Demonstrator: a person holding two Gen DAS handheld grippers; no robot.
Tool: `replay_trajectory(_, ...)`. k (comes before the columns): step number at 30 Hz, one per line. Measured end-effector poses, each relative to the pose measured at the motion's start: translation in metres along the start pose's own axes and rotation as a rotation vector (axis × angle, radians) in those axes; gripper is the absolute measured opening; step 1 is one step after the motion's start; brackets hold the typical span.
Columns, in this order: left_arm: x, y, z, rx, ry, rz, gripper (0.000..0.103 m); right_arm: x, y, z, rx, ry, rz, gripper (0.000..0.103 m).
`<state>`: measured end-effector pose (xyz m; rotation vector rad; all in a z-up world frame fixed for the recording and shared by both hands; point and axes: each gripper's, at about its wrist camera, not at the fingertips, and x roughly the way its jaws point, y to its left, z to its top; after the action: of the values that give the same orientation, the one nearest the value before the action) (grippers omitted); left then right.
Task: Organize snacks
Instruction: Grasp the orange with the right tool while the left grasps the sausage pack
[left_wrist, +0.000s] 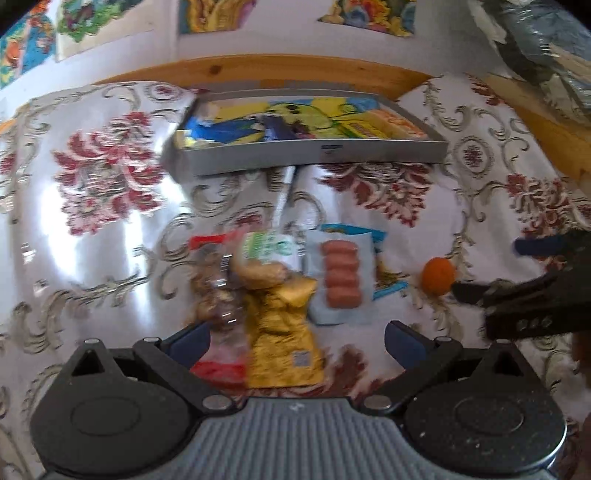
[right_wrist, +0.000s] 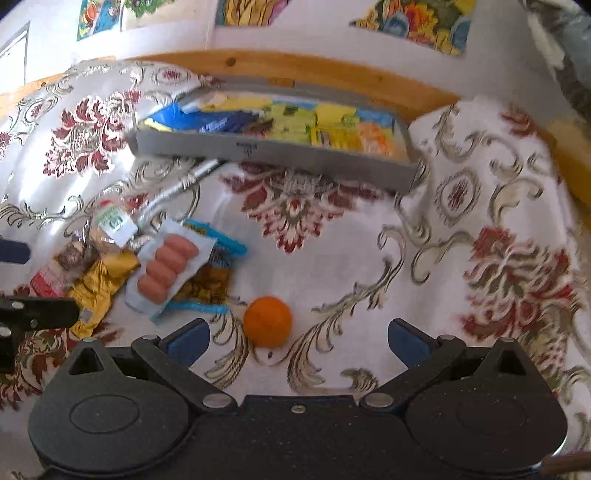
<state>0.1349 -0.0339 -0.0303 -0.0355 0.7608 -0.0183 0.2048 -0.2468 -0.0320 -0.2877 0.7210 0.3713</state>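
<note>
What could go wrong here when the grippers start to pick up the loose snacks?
1. The orange is round and lies free on the cloth; the open right gripper could nudge it and it may roll away.
2. The sausage pack and the gold packet overlap in a pile, so the open left gripper might drag a neighbour along.
3. The gray tray looks nearly full.

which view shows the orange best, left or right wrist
The right wrist view: the orange lies whole and close, on the cloth between the open right tool's fingers. The left wrist view shows it smaller, at the right side, beside the right tool's tip.
</note>
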Motion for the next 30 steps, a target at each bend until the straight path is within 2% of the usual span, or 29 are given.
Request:
replay_trajectory(2,0.005,-0.003,0.002,-0.008,0.015,-0.038,0.102,0.004,0.003,-0.003,-0.013,0.030,0.011,0.101)
replay_trajectory(6,0.015,-0.003,0.002,-0.061,0.037,-0.124,0.102,0.006,0.009,-0.008,-0.078,0.016,-0.022,0.096)
replay_trajectory(11,0.024,-0.003,0.006,-0.060,0.040,-0.165,0.102,0.017,0.000,-0.007,-0.039,0.031,-0.007,0.086)
replay_trajectory(15,0.029,-0.003,0.015,-0.056,0.008,-0.208,0.102,0.019,0.002,-0.006,-0.071,0.004,0.015,0.079)
replay_trajectory(17,0.033,-0.005,0.020,-0.049,0.000,-0.211,0.100,0.019,0.005,-0.007,-0.097,-0.009,0.027,0.077)
replay_trajectory(21,0.043,-0.006,0.026,-0.099,0.005,-0.230,0.097,0.025,0.009,-0.007,-0.140,-0.005,0.030,0.068)
replay_trajectory(26,0.056,-0.011,0.033,-0.081,-0.003,-0.200,0.096,0.027,0.009,-0.009,-0.138,0.001,0.038,0.064)
replay_trajectory(30,0.069,-0.013,0.037,-0.042,0.033,-0.148,0.094,0.028,0.010,-0.010,-0.140,0.001,0.042,0.059)
